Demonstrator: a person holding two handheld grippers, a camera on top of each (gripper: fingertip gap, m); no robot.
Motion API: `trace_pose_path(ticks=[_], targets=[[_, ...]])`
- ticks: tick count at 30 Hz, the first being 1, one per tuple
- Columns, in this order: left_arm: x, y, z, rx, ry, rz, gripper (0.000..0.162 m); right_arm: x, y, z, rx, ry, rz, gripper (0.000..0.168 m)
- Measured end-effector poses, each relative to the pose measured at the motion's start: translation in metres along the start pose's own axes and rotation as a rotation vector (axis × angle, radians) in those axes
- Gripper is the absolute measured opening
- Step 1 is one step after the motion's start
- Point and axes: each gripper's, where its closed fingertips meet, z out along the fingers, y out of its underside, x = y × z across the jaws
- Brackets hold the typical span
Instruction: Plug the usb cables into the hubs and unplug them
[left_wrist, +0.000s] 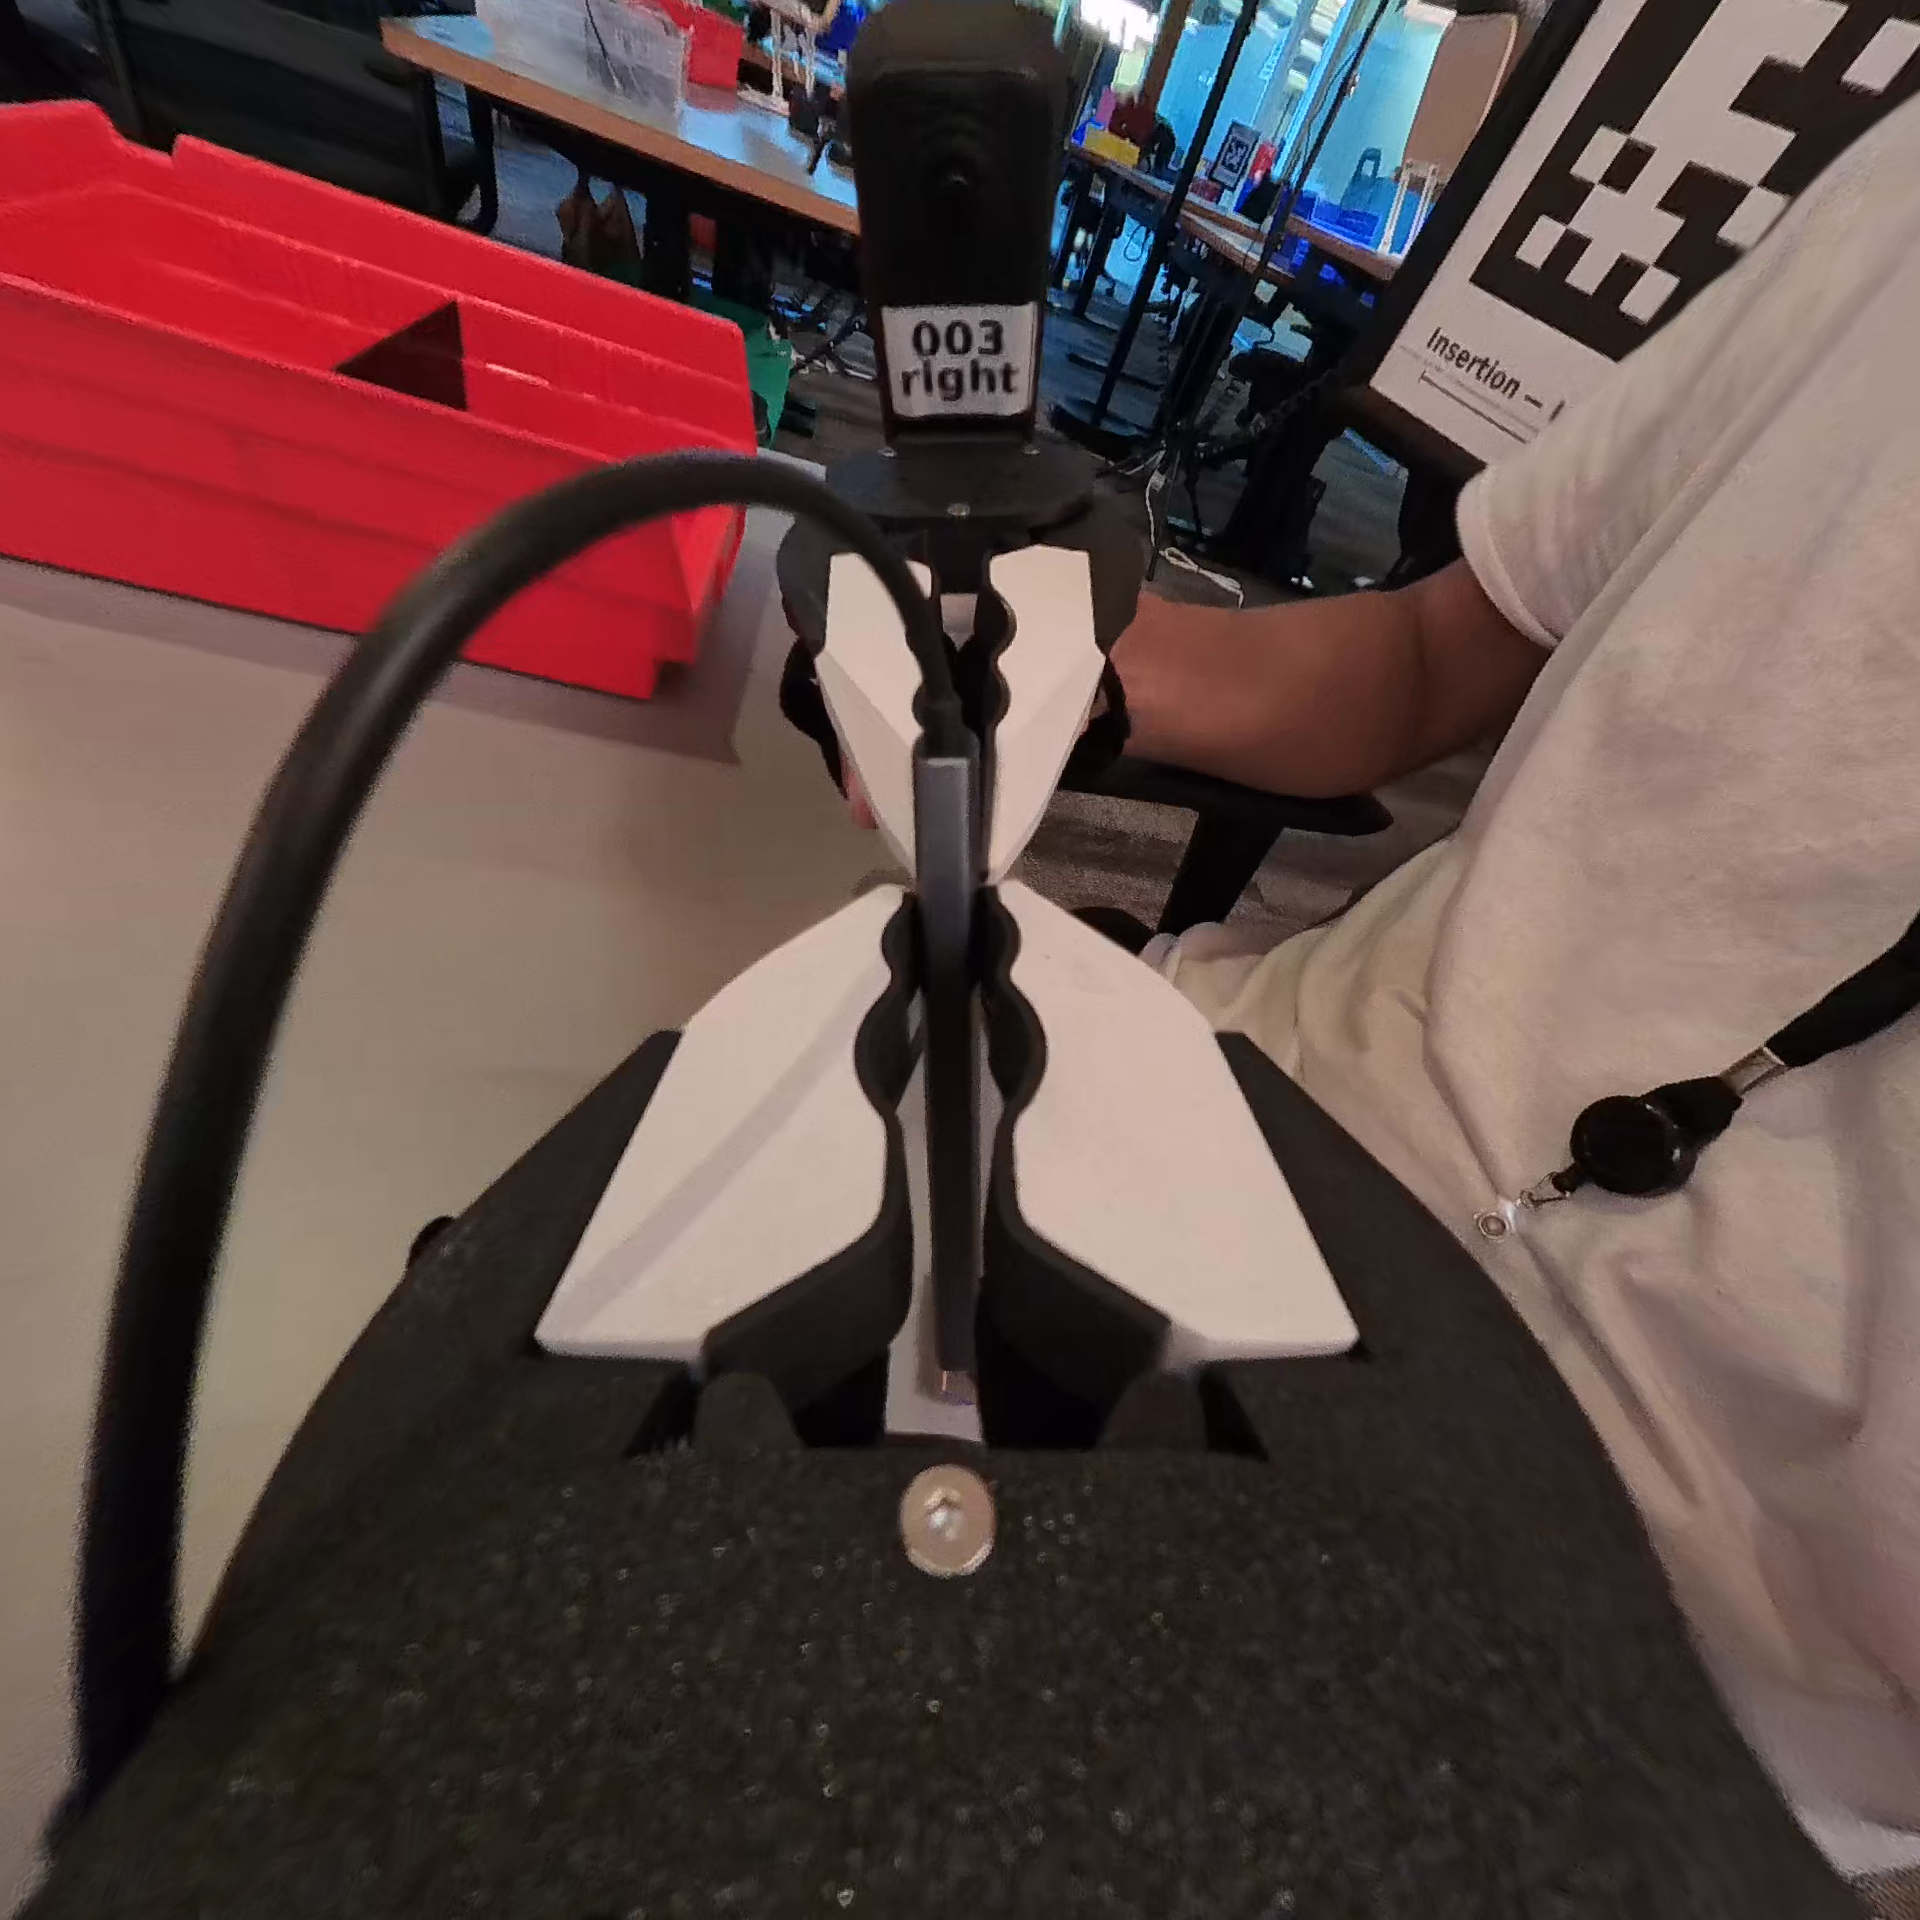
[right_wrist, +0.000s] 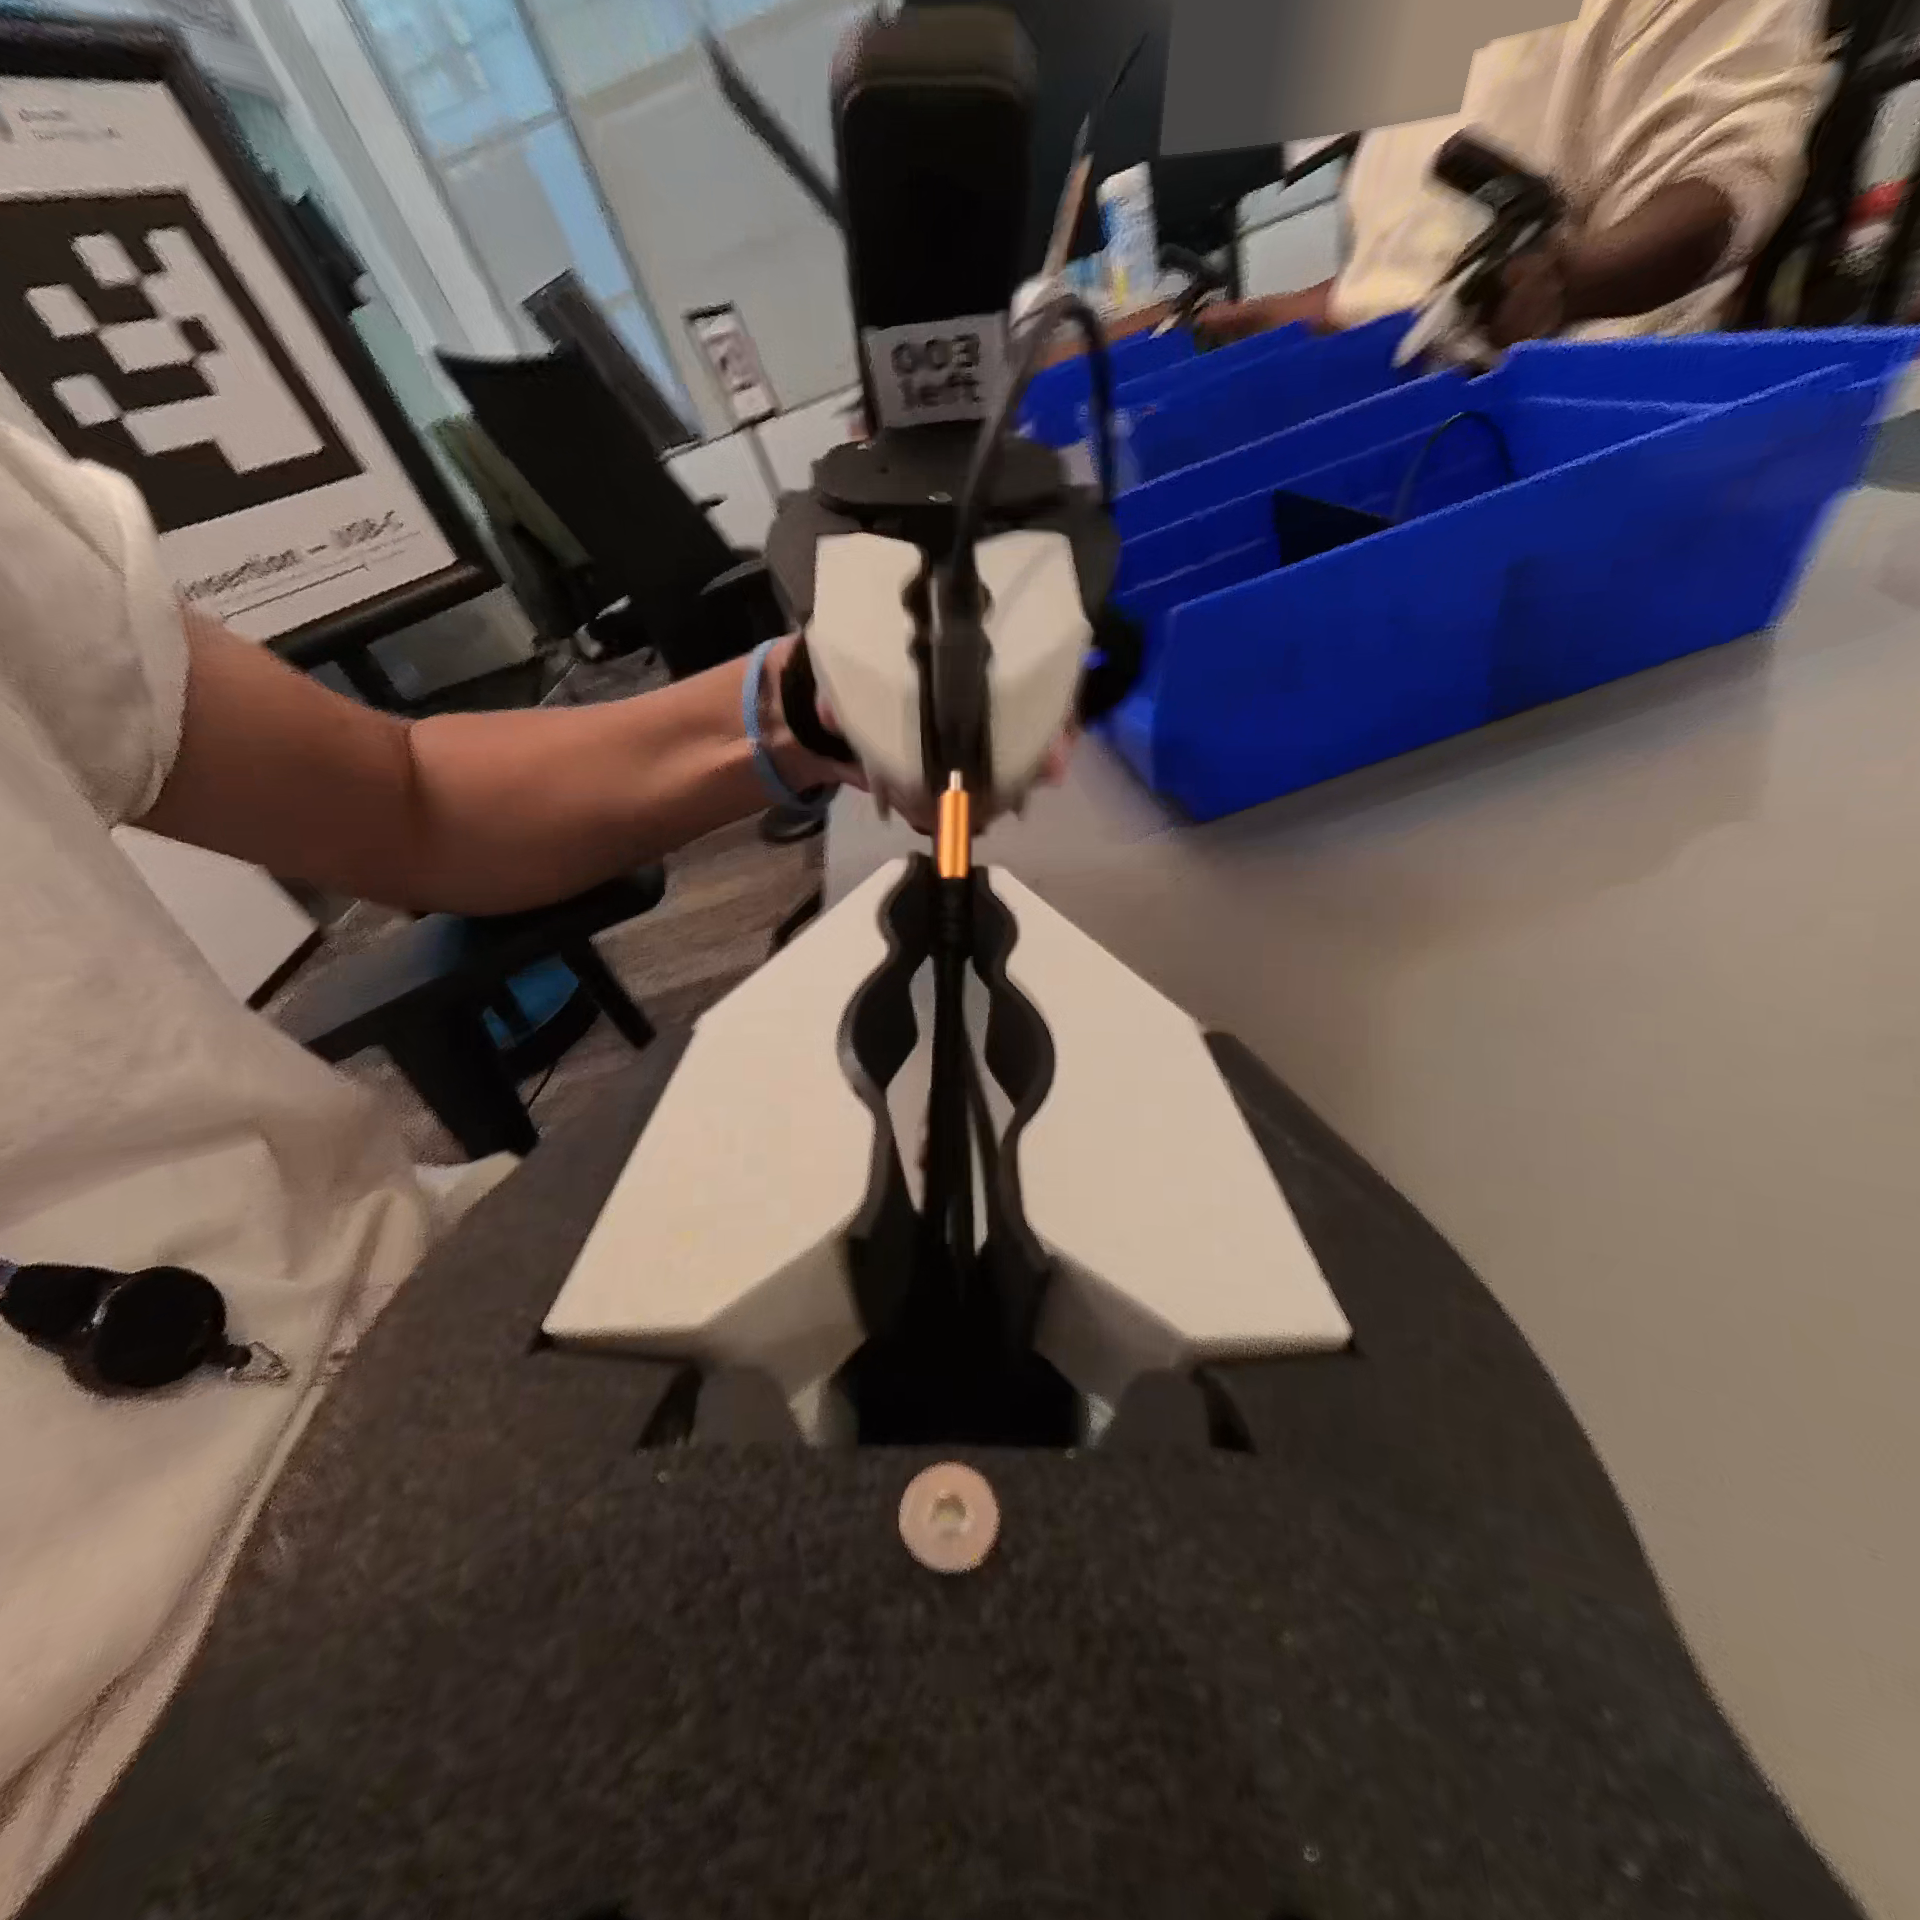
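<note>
Your left gripper (left_wrist: 948, 914) and right gripper (right_wrist: 951, 883) face each other tip to tip above the pale grey tabletop (left_wrist: 416, 935). The red plastic divided bin (left_wrist: 343, 436) sits behind-left in the left wrist view. The blue plastic divided bin (right_wrist: 1455, 582) sits behind-right in the right wrist view.

The left wrist view sits just behind its own left hand-held gripper (left_wrist: 948, 914) and looks forward along the two white fingers, low over the grey counter (left_wrist: 436, 935). It faces the right hand-held gripper (left_wrist: 951, 862), which stands very near at 12 o'clock, tip to tip. Red bins (left_wrist: 312, 416) are at 10 o'clock and a person's white shirt (left_wrist: 1558, 935) at 3 o'clock.

The right wrist view is set the same way behind the right hand-held gripper (right_wrist: 951, 883) and looks back at the left hand-held gripper (right_wrist: 951, 790). Blue bins (right_wrist: 1455, 540) are at 2 o'clock. Both views share the meeting point of the fingers, the counter and the shirt.
</note>
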Motion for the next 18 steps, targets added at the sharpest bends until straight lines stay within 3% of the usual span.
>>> trace_pose_path(ticks=[3,6,9,12,15,18], targets=[[-0.025,-0.043,-0.074,0.266,-0.133,-0.029,0.009,0.027,-0.026,-0.05,0.131,0.064,0.049,0.004],[-0.006,-0.042,-0.038,0.112,-0.133,0.085,0.01,0.021,-0.027,-0.034,0.085,0.064,0.004,0.005],[-0.01,-0.034,-0.013,0.086,-0.159,0.033,0.01,0.025,-0.031,-0.041,0.028,0.132,-0.047,0.005],[-0.041,-0.028,-0.024,0.127,-0.372,0.001,0.01,0.022,-0.049,-0.07,-0.036,0.185,-0.121,0.005],[-0.064,-0.031,-0.058,0.225,-0.603,0.006,0.009,0.009,-0.073,-0.105,-0.076,0.217,-0.206,0.005],[-0.054,-0.032,-0.073,0.348,-0.646,-0.018,0.009,0.0,-0.113,-0.136,-0.015,0.288,-0.293,0.005]])
